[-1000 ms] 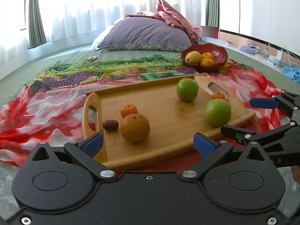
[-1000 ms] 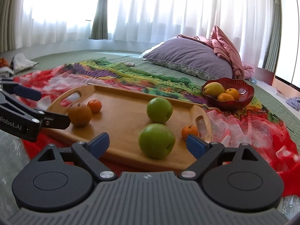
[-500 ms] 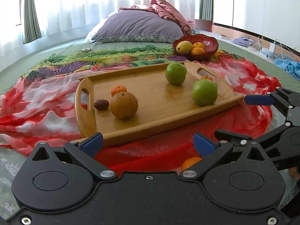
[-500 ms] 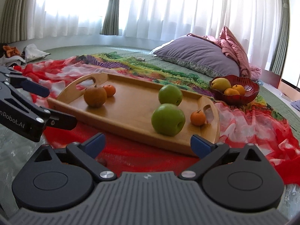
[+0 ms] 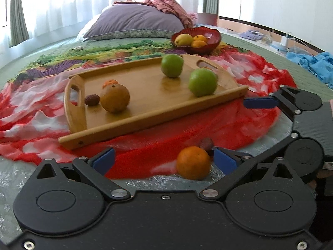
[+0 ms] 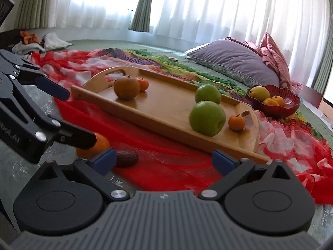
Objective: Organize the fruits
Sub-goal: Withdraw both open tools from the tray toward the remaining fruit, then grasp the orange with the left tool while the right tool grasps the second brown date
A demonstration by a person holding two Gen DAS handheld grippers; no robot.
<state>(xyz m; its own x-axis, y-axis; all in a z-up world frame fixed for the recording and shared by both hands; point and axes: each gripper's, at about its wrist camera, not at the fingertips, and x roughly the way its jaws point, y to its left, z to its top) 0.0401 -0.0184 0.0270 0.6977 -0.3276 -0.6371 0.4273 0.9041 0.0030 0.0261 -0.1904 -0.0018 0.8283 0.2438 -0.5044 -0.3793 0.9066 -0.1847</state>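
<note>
A wooden tray [image 5: 145, 104] [image 6: 166, 112] lies on a red cloth. On it are two green apples [image 5: 202, 82] [image 6: 207, 118], a brown round fruit [image 5: 114, 98] [image 6: 126, 88], small oranges [image 6: 236, 122] and a dark date [image 5: 92, 99]. A loose orange [image 5: 193, 162] [image 6: 97, 145] and a dark date [image 5: 206, 143] [image 6: 126, 158] lie on the cloth in front of the tray. My left gripper [image 5: 164, 159] is open, the orange near its right finger. My right gripper [image 6: 164, 159] is open and empty, the date by its left finger.
A red bowl [image 5: 210, 41] [image 6: 289, 106] with a yellow fruit and oranges stands behind the tray. A purple pillow [image 5: 135, 23] [image 6: 235, 62] lies further back. Blue cloth [image 5: 312, 62] lies at the right. Clothes [image 6: 41, 43] lie at the far left.
Both grippers have pulled back from the tray toward the bed's near edge. The loose orange and date in front of the tray have come into view.
</note>
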